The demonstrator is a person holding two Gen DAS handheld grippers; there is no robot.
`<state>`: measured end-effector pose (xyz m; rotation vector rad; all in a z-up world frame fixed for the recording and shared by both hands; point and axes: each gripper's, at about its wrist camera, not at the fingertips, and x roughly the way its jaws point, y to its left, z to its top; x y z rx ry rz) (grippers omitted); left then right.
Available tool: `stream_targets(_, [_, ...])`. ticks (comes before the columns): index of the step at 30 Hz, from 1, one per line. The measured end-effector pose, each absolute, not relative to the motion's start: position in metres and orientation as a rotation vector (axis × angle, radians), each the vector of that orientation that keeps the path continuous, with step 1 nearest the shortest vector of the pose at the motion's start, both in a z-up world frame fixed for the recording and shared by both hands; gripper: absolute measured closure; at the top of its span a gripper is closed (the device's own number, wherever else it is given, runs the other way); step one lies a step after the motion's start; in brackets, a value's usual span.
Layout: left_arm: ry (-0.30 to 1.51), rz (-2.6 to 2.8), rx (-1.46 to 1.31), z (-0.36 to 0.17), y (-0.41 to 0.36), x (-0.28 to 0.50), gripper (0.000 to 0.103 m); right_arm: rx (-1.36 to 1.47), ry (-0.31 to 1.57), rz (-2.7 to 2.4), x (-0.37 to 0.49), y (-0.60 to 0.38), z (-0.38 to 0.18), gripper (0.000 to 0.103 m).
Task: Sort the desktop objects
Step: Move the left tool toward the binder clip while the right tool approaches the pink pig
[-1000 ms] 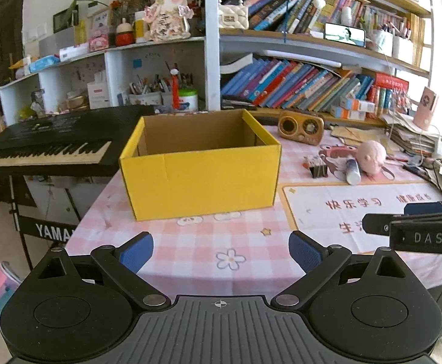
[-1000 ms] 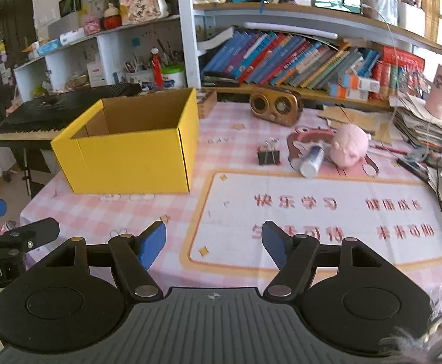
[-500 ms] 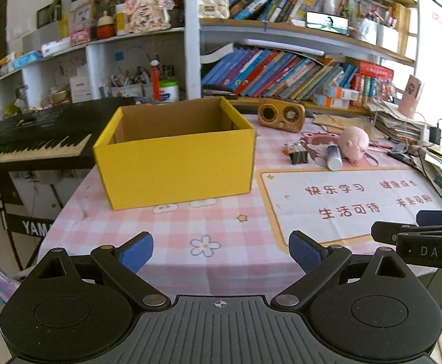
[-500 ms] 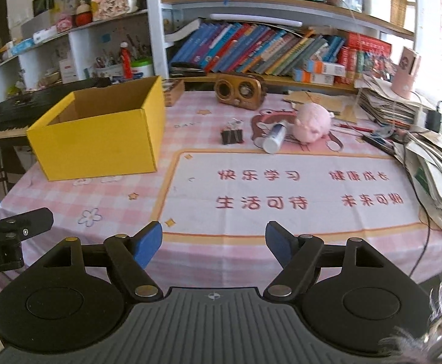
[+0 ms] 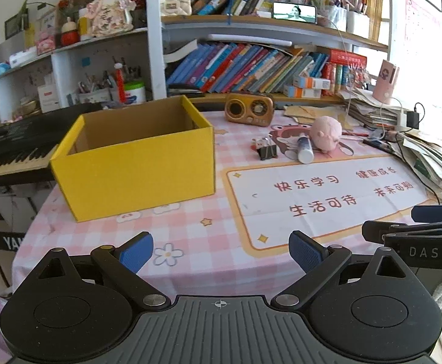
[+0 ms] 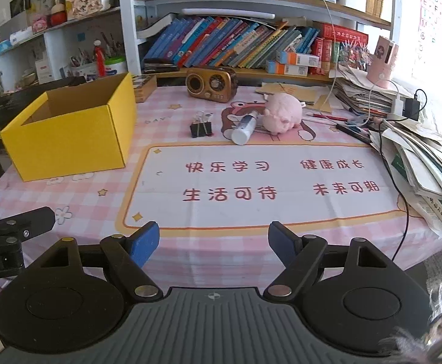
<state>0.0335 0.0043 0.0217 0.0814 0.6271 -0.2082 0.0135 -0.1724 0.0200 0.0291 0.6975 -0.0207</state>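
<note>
Left wrist view: the left gripper (image 5: 220, 251) is held above the near edge of the table (image 5: 190, 236), its blue pads spread wide with nothing between them. A yellow box (image 5: 136, 170), open at the top, stands on the pink checked cloth at the left. To its right, well apart from the box, a black binder clip (image 5: 266, 151), a white tube (image 5: 304, 150) lying on its side and a pink plush toy (image 5: 326, 131) are grouped closely together. A brown radio (image 5: 249, 109) stands behind them. The right gripper (image 5: 415, 233) is seen at the right edge.

Right wrist view: the right gripper (image 6: 214, 239) is positioned over the near edge of the white printed mat (image 6: 266, 182). Its jaws are opening, and nothing lies between them. The yellow box (image 6: 69, 142) is seen at the left. The binder clip (image 6: 201, 128) stands just left of the tube (image 6: 245, 129), and the tube's far end lies against the plush toy (image 6: 281, 112). All three sit beyond the mat's far edge, well apart from the gripper. The radio (image 6: 211, 84) is located further back, below the bookshelf (image 6: 251, 42).
</note>
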Motion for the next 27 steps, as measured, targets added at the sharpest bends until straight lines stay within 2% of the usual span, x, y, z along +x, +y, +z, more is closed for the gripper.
stream_targets(27, [0.704,-0.246,0.077,0.009,-0.076,0.102,0.005,0.024,0.782,-0.049,0.08,-0.256,0.009,0.023])
